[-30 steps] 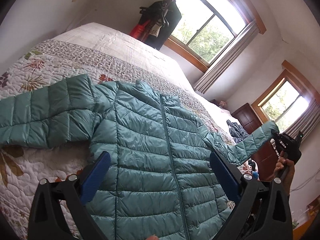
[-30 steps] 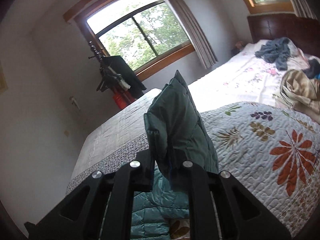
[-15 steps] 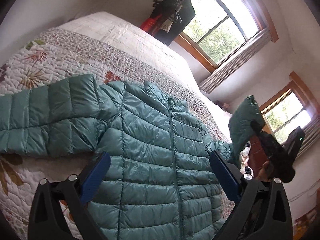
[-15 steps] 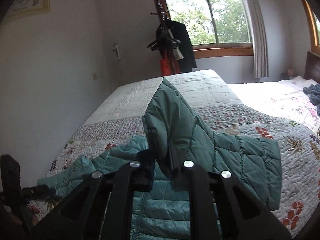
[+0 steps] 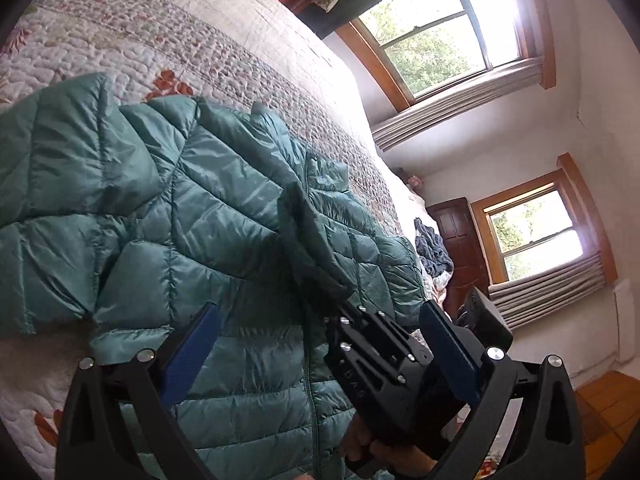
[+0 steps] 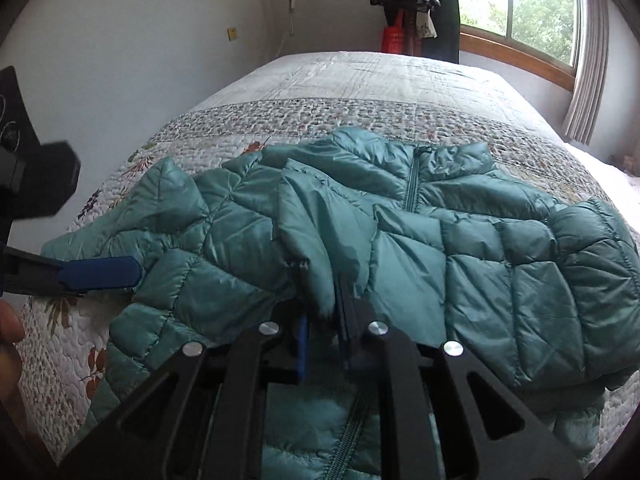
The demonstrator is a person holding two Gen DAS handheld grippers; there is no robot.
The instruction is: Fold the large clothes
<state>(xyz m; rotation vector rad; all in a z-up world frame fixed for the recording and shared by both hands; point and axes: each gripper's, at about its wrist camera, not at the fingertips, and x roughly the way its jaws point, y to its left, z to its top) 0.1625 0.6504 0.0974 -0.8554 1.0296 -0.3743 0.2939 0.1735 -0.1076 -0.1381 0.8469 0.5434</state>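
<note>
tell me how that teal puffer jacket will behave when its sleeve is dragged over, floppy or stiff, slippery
Probably floppy: the sleeve cuff pinched in the right tool droops and creases instead of holding shape. The teal puffer jacket looks light for its bulk, given its puffy quilted panels. Its shiny shell may slide easily on the quilt, so the body could shift when pulled.

You see a jacket (image 6: 460, 248) of thin teal cloth, quilted into puffy panels, with a slight sheen and fine creases. Your bed's quilt (image 6: 360, 80) is matt stitched cotton, pebbly to look at, printed with flowers. Your right claw (image 6: 324, 320) and left claw (image 5: 320, 344) are matt black plastic with bright metal screws and smooth blue pads (image 5: 192, 352). The window frames (image 5: 384, 68) are varnished wood.
</note>
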